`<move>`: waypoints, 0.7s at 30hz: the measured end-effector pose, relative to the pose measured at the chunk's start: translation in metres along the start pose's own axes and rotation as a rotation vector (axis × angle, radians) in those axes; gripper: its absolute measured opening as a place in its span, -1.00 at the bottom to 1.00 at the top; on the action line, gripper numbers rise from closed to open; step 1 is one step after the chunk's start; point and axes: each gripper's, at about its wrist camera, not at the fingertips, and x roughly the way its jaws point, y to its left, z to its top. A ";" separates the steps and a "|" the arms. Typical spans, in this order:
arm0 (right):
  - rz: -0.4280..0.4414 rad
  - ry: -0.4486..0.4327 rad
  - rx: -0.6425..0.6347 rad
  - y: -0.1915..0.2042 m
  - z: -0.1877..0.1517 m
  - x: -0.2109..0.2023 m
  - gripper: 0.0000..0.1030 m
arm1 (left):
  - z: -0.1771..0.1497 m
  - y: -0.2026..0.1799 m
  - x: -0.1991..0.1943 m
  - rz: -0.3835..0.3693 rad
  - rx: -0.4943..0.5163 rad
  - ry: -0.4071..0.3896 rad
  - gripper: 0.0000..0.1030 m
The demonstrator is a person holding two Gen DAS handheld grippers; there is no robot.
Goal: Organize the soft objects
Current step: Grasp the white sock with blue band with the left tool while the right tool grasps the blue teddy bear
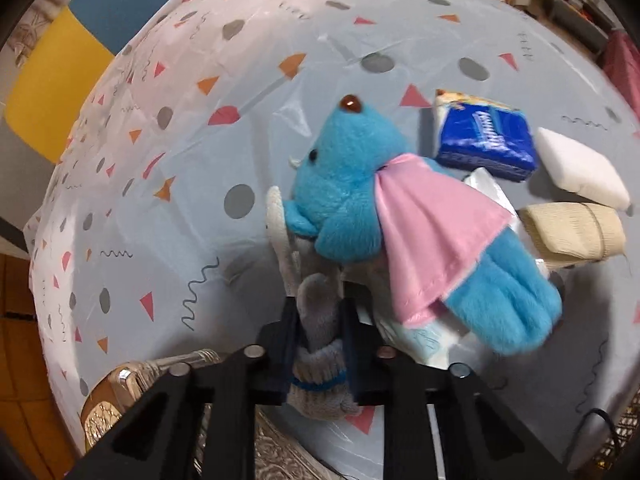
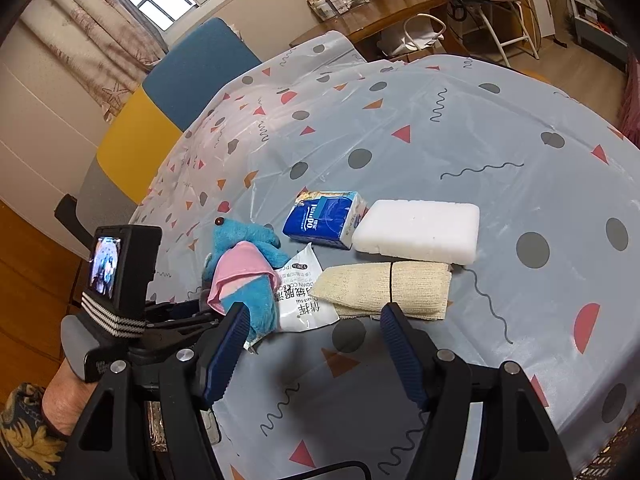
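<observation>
In the left wrist view my left gripper (image 1: 320,306) is shut on a grey knit sock (image 1: 316,364) with a blue band, low in the middle. A blue plush toy (image 1: 344,184) with a pink cape (image 1: 432,236) lies over the sock's far end. Beyond it are a blue tissue pack (image 1: 486,140), a white sponge (image 1: 576,168) and a beige rolled cloth (image 1: 572,232). My right gripper (image 2: 316,340) hovers open over the tablecloth, just short of the beige cloth (image 2: 384,288) and a white packet (image 2: 304,292). The plush toy (image 2: 248,240) is at its left finger.
The round table (image 2: 520,140) wears a grey patterned plastic cloth. A yellow and blue chair (image 2: 160,120) stands at its far left. A gold-coloured object (image 1: 104,400) sits at the near table edge. A person's hand (image 2: 60,396) holds the left gripper's handle.
</observation>
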 end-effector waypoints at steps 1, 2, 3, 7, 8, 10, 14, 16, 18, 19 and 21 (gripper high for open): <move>0.000 0.001 -0.001 0.000 0.000 0.000 0.34 | -0.002 0.001 -0.003 -0.013 -0.004 -0.009 -0.69; 0.000 0.001 -0.002 0.000 0.000 0.000 0.34 | -0.004 0.003 -0.006 -0.026 -0.013 -0.017 -0.70; 0.003 0.002 -0.002 0.001 0.000 0.000 0.34 | -0.007 0.006 -0.011 -0.046 -0.029 -0.027 -0.70; 0.006 0.005 -0.010 0.003 -0.001 0.001 0.34 | -0.020 0.013 -0.025 -0.105 -0.055 -0.063 -0.70; 0.005 0.007 -0.011 0.003 -0.001 0.002 0.34 | -0.024 0.014 -0.029 -0.121 -0.062 -0.072 -0.71; -0.001 0.011 -0.019 0.004 -0.001 0.003 0.34 | -0.028 0.016 -0.035 -0.142 -0.080 -0.086 -0.71; -0.028 0.028 -0.048 0.009 -0.003 0.008 0.34 | -0.033 0.028 -0.055 -0.197 -0.156 -0.133 -0.71; -0.041 0.043 -0.073 0.013 -0.004 0.011 0.34 | -0.036 0.035 -0.065 -0.215 -0.181 -0.160 -0.71; -0.055 0.056 -0.104 0.018 -0.007 0.015 0.34 | -0.038 0.044 -0.076 -0.224 -0.208 -0.186 -0.71; -0.062 0.067 -0.123 0.021 -0.008 0.017 0.34 | -0.038 0.046 -0.080 -0.228 -0.217 -0.195 -0.71; -0.068 0.103 -0.168 0.028 -0.011 0.025 0.34 | -0.041 0.057 -0.089 -0.238 -0.238 -0.220 -0.71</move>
